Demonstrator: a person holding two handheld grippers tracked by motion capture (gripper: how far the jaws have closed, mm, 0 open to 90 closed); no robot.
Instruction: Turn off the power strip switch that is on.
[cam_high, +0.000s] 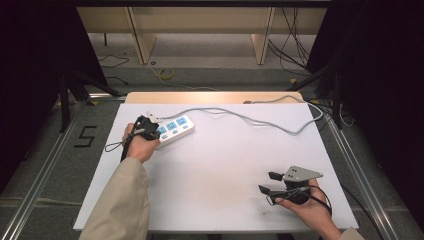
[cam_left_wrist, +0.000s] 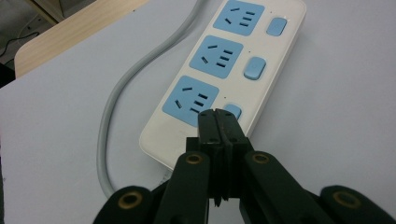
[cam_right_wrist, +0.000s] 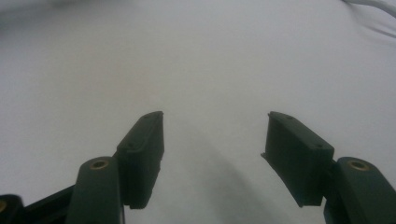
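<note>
A white power strip (cam_high: 176, 128) with three blue sockets and three blue switches lies at the table's far left. In the left gripper view the strip (cam_left_wrist: 261, 74) runs away from me, and my left gripper (cam_left_wrist: 217, 117) is shut with nothing between its jaws. Its closed tips sit right over the nearest blue switch (cam_left_wrist: 235, 111); whether they touch it I cannot tell. In the high view the left gripper (cam_high: 153, 128) is at the strip's left end. My right gripper (cam_high: 269, 182) stands open above bare table at the near right, jaws wide apart (cam_right_wrist: 215, 140) and holding nothing.
The strip's grey cable (cam_high: 250, 119) loops across the back of the white table (cam_high: 215, 170) to its far right corner. Near the left gripper the cable (cam_left_wrist: 119, 93) curves along the strip's left side. Black stands and loose wires lie on the floor beyond the table.
</note>
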